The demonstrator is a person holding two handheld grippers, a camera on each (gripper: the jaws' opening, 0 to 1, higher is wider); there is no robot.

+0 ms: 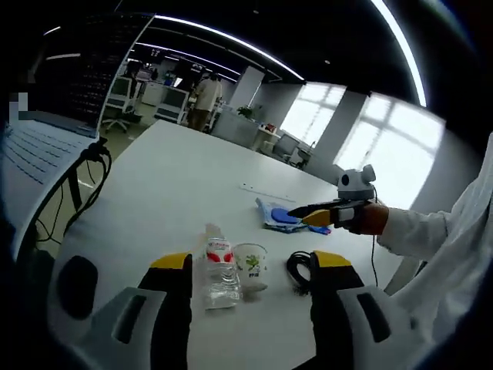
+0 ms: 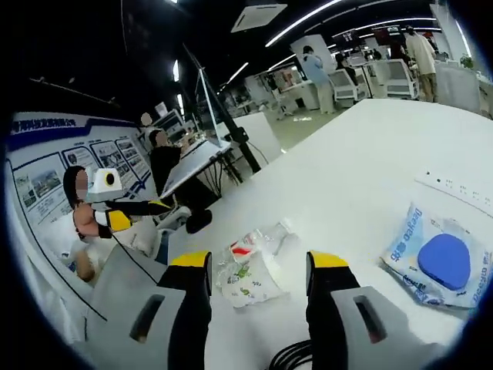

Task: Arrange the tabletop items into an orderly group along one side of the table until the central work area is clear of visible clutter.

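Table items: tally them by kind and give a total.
Bottle: 1
Cup: 1
Cable: 1
Blue packet: 1
Power strip: 1
Total: 5

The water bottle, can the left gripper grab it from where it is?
Probably yes. The water bottle stands right ahead of the open left gripper, nearer its left jaw. The paper cup stands beside the bottle, between the jaws too, so it could get squeezed as well.

Left tongs and right tongs agape.
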